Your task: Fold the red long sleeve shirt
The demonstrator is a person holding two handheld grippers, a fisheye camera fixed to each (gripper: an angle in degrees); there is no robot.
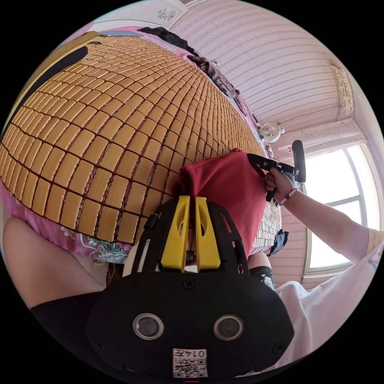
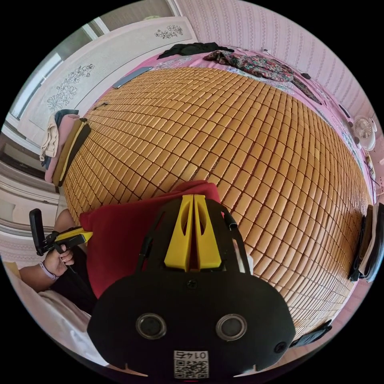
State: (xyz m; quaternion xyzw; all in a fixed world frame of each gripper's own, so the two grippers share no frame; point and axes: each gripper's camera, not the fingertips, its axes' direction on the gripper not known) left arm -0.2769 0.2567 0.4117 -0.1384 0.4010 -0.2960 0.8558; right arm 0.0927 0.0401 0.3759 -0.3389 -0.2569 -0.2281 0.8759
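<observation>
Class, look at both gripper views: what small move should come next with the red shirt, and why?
Probably lower both grippers to lay the red shirt flat on the bamboo mat. The left gripper and right gripper each pinch an edge, and the shirt hangs bunched between them at the mat's near edge, not yet spread.

The red shirt (image 1: 230, 188) is soft, matt cloth. The mat (image 2: 240, 140) is made of small, smooth, shiny bamboo tiles. The left gripper (image 1: 194, 202) has smooth yellow plastic jaws
</observation>
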